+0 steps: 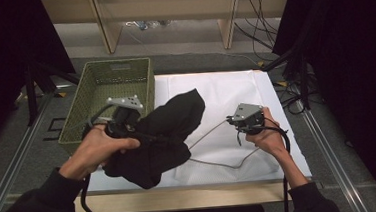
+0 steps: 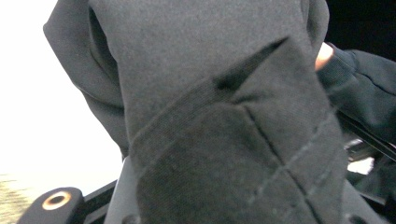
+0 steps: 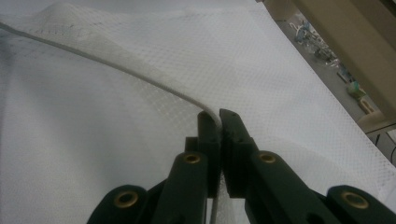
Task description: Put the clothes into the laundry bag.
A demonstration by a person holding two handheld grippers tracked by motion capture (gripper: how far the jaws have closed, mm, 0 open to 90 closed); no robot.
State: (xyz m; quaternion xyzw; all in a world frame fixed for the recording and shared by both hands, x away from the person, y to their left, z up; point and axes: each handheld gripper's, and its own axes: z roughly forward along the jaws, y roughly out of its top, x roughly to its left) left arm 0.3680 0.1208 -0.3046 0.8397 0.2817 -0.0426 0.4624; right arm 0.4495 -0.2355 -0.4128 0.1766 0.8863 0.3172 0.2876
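White sheeting covers the counter, where a person works a black garment and a pale cord.

From the high view, the left claw is buried in the black garment, which is bunched and lifted over the counter's left half, just beside a green basket; the right claw sits low at the right, with the pale cord looping from it across the sheet toward the garment. Along the left claw view, dark fabric drapes over the jaws and hides them, so the pictures leave it unclear whether they pinch it. Along the right claw view, the right claw is pressed together on the pale cord, which curves away over the white sheet.
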